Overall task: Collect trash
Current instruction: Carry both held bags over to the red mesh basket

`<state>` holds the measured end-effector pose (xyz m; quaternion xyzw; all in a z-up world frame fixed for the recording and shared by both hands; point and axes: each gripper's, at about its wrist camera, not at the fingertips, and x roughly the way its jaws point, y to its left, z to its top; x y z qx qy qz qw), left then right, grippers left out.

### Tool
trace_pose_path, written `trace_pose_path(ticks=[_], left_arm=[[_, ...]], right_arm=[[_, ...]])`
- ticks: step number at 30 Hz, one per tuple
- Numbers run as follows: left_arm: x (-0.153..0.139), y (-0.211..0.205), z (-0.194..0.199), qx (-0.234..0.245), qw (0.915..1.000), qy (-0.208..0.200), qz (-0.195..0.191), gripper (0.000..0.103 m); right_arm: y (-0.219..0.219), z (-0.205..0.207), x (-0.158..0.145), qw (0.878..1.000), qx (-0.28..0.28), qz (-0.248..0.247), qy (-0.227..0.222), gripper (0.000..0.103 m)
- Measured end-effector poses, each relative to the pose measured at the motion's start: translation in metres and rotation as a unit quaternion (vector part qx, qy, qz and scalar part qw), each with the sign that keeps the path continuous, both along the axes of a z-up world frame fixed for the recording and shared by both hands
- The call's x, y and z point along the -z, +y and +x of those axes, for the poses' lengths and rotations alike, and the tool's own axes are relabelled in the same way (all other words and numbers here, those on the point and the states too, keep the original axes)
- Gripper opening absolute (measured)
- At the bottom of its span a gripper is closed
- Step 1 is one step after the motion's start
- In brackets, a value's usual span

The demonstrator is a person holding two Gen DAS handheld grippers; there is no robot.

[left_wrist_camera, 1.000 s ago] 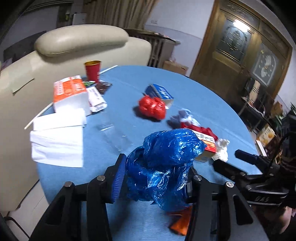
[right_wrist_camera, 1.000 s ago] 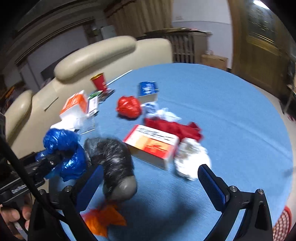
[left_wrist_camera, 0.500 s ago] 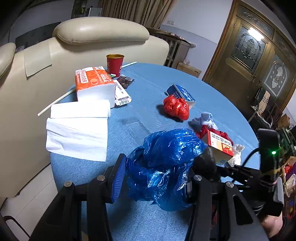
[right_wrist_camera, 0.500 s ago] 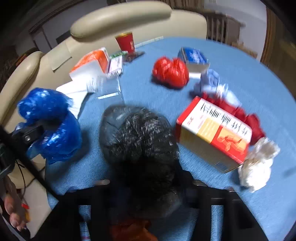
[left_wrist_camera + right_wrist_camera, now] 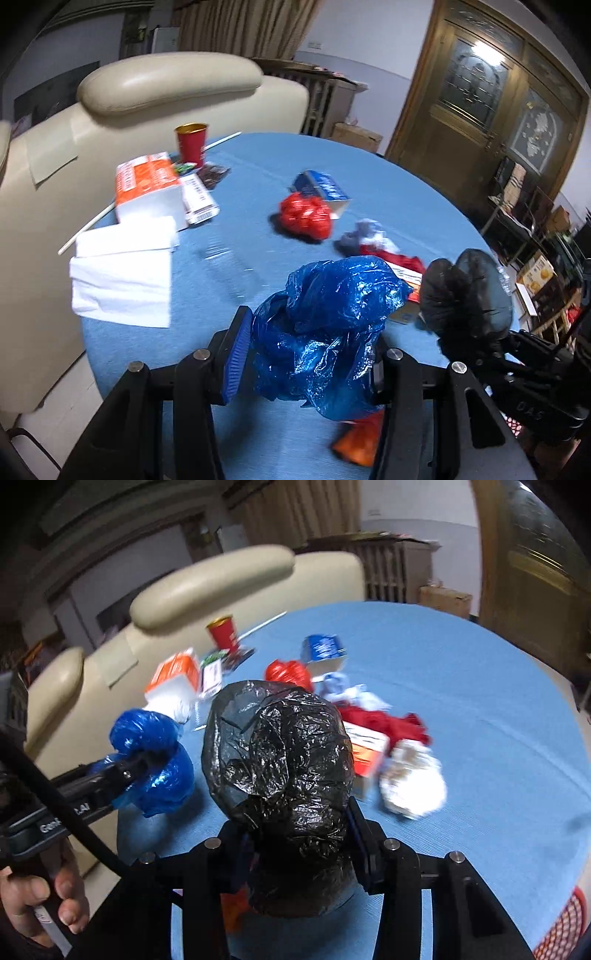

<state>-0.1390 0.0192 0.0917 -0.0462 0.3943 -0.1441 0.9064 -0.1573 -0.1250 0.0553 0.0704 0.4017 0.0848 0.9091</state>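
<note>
My left gripper (image 5: 306, 354) is shut on a crumpled blue plastic bag (image 5: 328, 325), held above the near edge of the round blue table (image 5: 388, 177). In the right wrist view that blue bag (image 5: 151, 760) hangs at the left. My right gripper (image 5: 299, 834) is shut on a crumpled black plastic bag (image 5: 280, 760), lifted off the table; the same black bag (image 5: 465, 295) shows at the right of the left wrist view. On the table lie a red bag (image 5: 306, 218), a red-and-white carton (image 5: 365, 753), a white wad (image 5: 413, 782) and a blue box (image 5: 325, 650).
A red cup (image 5: 191, 142), an orange tissue pack (image 5: 147, 184) and white napkins (image 5: 122, 273) sit at the table's far left. An orange scrap (image 5: 358, 439) lies near the front edge. A cream armchair (image 5: 166, 77) stands behind the table. A hand (image 5: 40, 897) holds the left gripper's handle.
My right gripper closed on the black bag, which lay on the table, and lifted it. The left gripper kept its hold on the blue bag.
</note>
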Motion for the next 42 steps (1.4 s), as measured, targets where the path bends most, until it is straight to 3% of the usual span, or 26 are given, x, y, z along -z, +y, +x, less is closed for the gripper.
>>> trace_pose_path(ticks=[12,23,32,42], left_arm=[[-0.023,-0.085,-0.045,0.099,0.9948,-0.021,0.009,0.052],[-0.028,-0.177,-0.094,0.202,0.9787,-0.025,0.024,0.052],[-0.028,-0.229,-0.113,0.258,0.9659,-0.015,0.019,0.052],[-0.027,-0.25,-0.122,0.277,0.9604,-0.016,0.026,0.052]], right_arm=[[-0.085,-0.091,-0.03,0.99,0.127,0.02,-0.059,0.047],[-0.173,-0.187,-0.032,0.967,0.242,0.016,-0.08,0.047],[-0.229,-0.241,-0.018,0.951,0.302,0.004,-0.065,0.047],[-0.253,-0.259,0.008,0.939,0.341,0.014,-0.034,0.047]])
